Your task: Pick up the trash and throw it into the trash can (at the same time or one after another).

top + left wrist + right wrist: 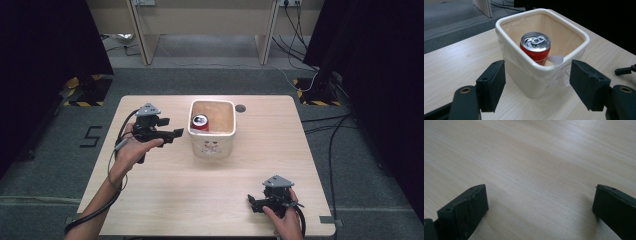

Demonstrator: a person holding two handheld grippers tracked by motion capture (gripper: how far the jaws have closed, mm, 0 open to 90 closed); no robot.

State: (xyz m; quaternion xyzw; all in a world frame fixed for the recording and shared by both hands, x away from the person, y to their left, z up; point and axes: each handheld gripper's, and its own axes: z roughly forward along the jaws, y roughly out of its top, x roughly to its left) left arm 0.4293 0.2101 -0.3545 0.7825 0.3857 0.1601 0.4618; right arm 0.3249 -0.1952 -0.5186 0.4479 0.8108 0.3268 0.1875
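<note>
The red can [535,47] stood upright inside the cream bin [212,145] at the table's [165,200] middle, near the bin's left wall in the high view. The left gripper [176,133] hovered just beside the bin, jaws spread wide and holding nothing, pointed at its near corner. The right gripper [251,201] sat well apart at the near right edge, low over bare wood, jaws wide and empty too.

Red aluminium drink can [535,47] — upright, silver top with its pull-tab up — standing inside the cream square plastic bin [576,33], near one corner. The bin, lined with a clear plastic bag, sits upright on the table's far middle.
</note>
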